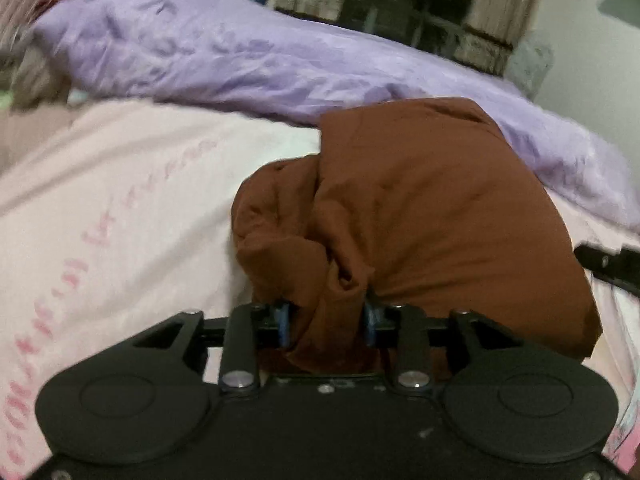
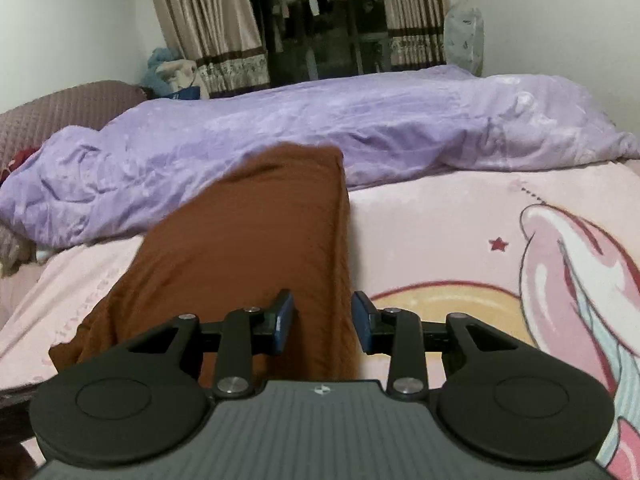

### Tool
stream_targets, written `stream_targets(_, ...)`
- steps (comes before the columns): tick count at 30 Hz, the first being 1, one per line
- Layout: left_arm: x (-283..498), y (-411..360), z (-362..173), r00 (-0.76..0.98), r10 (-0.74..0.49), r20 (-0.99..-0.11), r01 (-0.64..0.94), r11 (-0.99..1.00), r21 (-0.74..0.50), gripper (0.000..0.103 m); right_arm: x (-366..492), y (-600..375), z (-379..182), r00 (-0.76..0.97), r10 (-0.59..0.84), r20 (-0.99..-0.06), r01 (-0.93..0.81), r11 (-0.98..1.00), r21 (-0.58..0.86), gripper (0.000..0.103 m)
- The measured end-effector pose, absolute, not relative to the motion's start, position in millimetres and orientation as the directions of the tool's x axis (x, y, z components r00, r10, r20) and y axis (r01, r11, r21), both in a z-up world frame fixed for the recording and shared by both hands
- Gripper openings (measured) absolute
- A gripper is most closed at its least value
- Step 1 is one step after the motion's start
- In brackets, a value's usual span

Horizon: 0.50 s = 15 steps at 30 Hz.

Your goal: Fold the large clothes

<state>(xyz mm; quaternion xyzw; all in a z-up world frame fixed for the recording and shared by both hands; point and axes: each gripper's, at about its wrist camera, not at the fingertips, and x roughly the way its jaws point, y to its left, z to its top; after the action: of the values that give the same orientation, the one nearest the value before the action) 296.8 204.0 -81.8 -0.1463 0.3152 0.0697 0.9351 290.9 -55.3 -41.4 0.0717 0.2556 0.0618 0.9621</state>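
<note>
Seemingly both left gripper point(image 1: 327, 322) and right gripper point(image 2: 323, 320) pinch bunched rust-brown cloth point(image 1: 420, 208).

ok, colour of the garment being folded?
Rust brown, plain, no pattern. The garment shows best in the right wrist view.

Purple quilt point(image 2: 320, 120) bunched along pink bedsheet point(image 2: 440, 220).

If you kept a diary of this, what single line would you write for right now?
left tongs: shut on rust-brown cloth garment | right tongs: around garment edge, grip unclear | garment: bunched on pink printed bedsheet | fold: unfinished
</note>
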Motion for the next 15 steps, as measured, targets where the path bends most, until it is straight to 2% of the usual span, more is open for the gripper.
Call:
stream_targets(3, 295, 206, -62, 0.793, 0.027, -0.608, -0.197, 0.956, -0.215, 0.040, 289, -54, -37, 0.865, 0.134, -0.484, -0.068, 0.986, 0.151, 0.040)
stream_targets(5, 288, 204, -38, 0.803, 0.053, -0.593, -0.199, 0.963, -0.184, 0.056, 287, -59, -28, 0.875, 0.169, -0.453, -0.093, 0.978, 0.185, 0.040)
stream_targets(9, 288, 196, 10, 0.867, 0.123, -0.482, -0.212, 0.968, -0.135, 0.073, 290, -69, -2, 0.918, 0.177, -0.355, -0.104, 0.971, 0.215, 0.040)
stream_targets(11, 300, 186, 24, 0.901, 0.163, -0.403, -0.217, 0.972, -0.092, 0.101, 304, -69, 11, 0.929, 0.160, -0.334, -0.104, 0.978, 0.179, 0.040)
stream_targets(15, 347, 175, 40, 0.890, 0.184, -0.416, -0.229, 0.971, -0.061, 0.101, 351, -62, 19, 0.918, 0.187, -0.349, -0.130, 0.975, 0.179, 0.040)
